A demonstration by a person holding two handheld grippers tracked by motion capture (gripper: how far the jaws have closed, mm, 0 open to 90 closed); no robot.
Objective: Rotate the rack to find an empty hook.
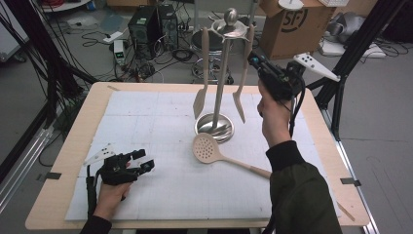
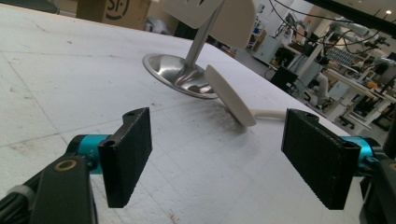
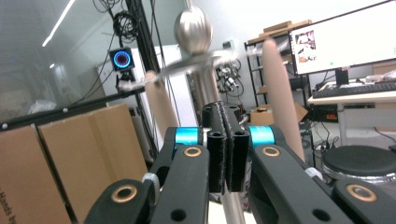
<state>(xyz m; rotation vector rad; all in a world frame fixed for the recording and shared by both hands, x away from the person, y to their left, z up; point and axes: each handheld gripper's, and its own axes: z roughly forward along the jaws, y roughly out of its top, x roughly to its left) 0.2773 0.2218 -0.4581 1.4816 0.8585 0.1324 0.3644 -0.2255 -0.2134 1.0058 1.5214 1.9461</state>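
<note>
Metal utensil stand (image 1: 215,127) near the table's (image 1: 58,195) far edge, two spatulas (image 1: 200,100) hanging from it. Beige skimmer (image 1: 206,148) lies just before its base. Right gripper (image 1: 252,59), jaws pressed together and empty, raised beside the stand's top. Left gripper (image 1: 145,161), jaws spread, rests near the front-left corner.

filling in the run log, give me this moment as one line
left gripper: open, low over mat | right gripper: shut, empty, raised by utensil stand | slotted spoon: flat on mat | two utensils hanging on stand
</note>
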